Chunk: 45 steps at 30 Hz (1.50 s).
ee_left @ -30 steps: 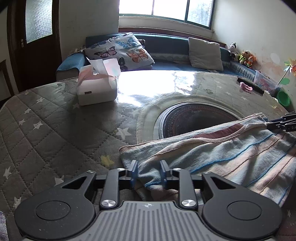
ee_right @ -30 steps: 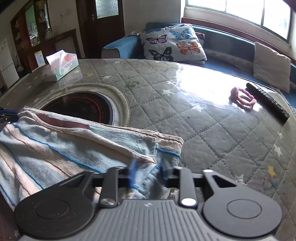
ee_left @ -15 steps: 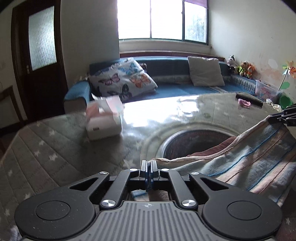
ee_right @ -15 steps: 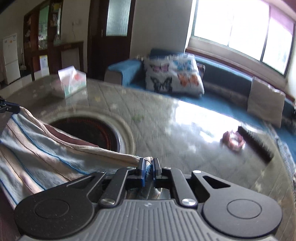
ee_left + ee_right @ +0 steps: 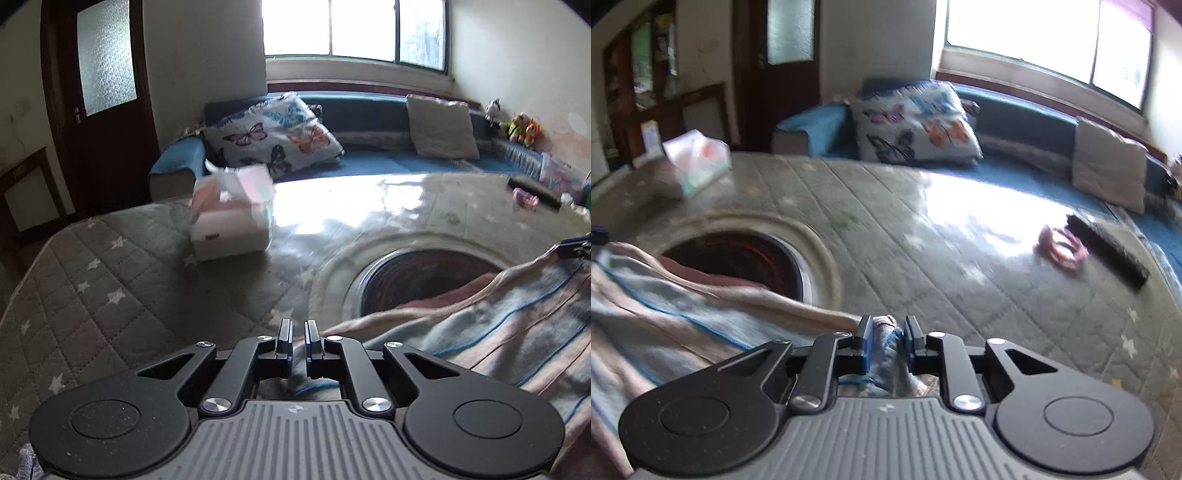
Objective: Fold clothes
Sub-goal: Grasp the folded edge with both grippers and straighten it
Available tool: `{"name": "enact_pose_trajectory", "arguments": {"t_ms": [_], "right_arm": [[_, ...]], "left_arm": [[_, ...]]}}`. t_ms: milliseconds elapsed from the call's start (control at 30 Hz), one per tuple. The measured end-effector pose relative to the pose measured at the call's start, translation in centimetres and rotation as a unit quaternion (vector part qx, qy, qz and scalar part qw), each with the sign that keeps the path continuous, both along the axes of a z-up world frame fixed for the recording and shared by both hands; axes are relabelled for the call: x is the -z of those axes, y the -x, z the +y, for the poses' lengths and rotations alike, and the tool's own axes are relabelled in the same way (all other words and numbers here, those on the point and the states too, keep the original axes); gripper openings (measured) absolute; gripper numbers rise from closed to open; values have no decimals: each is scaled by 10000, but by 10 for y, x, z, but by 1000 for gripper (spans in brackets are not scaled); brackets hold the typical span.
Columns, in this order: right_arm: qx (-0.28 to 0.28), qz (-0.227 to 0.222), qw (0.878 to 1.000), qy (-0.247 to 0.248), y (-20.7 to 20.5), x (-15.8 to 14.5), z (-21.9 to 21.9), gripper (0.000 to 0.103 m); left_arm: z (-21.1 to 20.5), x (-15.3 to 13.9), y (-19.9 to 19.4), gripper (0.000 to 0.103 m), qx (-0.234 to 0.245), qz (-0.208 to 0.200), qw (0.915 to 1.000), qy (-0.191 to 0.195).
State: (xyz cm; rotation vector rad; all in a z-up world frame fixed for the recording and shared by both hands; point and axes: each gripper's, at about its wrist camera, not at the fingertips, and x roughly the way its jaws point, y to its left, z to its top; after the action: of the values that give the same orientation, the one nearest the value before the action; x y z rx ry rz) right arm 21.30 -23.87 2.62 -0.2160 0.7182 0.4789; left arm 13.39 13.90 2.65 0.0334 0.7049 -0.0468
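A striped cloth in pale blue, pink and cream [image 5: 491, 332] lies over the quilted table, stretched between both grippers; it also shows in the right wrist view [image 5: 665, 325]. My left gripper [image 5: 299, 334] stands with its jaws a small gap apart, and the cloth's corner lies below and behind them. My right gripper [image 5: 888, 330] has its jaws slightly apart with the cloth's other corner bunched between them. The right gripper's tip [image 5: 574, 248] shows at the far right of the left wrist view.
A tissue box [image 5: 231, 221] stands on the table's left part, also seen in the right wrist view [image 5: 696, 162]. A round dark inset [image 5: 424, 277] lies in the table's middle. A pink item [image 5: 1062, 249] and a black remote [image 5: 1108, 254] lie at the right. A sofa with cushions stands behind.
Both grippers closed on the cloth's corners and lifted them, then lowered and moved forward over the table. Their jaws have now opened slightly.
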Motion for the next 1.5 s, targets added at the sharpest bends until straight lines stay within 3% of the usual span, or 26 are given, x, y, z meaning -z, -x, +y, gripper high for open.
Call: {"name": "enact_pose_trajectory", "arguments": {"t_ms": [133, 267, 400, 567, 733, 900, 1000, 1100, 1200, 1333, 1500], "right_arm": [[-513, 200, 9983, -203, 5, -5, 25, 18], [-732, 467, 9959, -262, -1, 8, 55, 17], [-583, 215, 9981, -18, -3, 2, 60, 17], [-270, -65, 9994, 202, 0, -15, 36, 18], [-650, 254, 9975, 104, 10, -5, 31, 17], [-253, 534, 9980, 244, -9, 22, 23, 17], [-146, 477, 9985, 228, -9, 16, 22, 18], [-538, 440, 9976, -3, 2, 3, 35, 18], [-1046, 551, 9927, -231, 10, 0, 61, 18], [-1517, 587, 9864, -221, 19, 10, 102, 25], [-1769, 782, 9809, -204, 30, 27, 131, 28]], "left_arm": [[-18, -10, -2, 8, 356, -41, 9990, 270], [-40, 8, -20, 8, 659, 270, 9970, 299], [-44, 24, -37, 8, 690, 490, 9962, 196], [-34, 29, -41, 8, 560, 524, 9967, 276], [-39, 24, -38, 8, 623, 455, 9969, 159], [-33, 27, -44, 8, 506, 572, 9971, 77], [-28, 22, -43, 8, 380, 565, 9976, 145], [-31, 11, -38, 8, 538, 469, 9966, 419], [-45, 10, -38, 8, 885, 510, 9942, 323], [-45, 25, -48, 8, 999, 814, 9914, 228], [-33, 28, -52, 8, 999, 833, 9910, 327]]}}
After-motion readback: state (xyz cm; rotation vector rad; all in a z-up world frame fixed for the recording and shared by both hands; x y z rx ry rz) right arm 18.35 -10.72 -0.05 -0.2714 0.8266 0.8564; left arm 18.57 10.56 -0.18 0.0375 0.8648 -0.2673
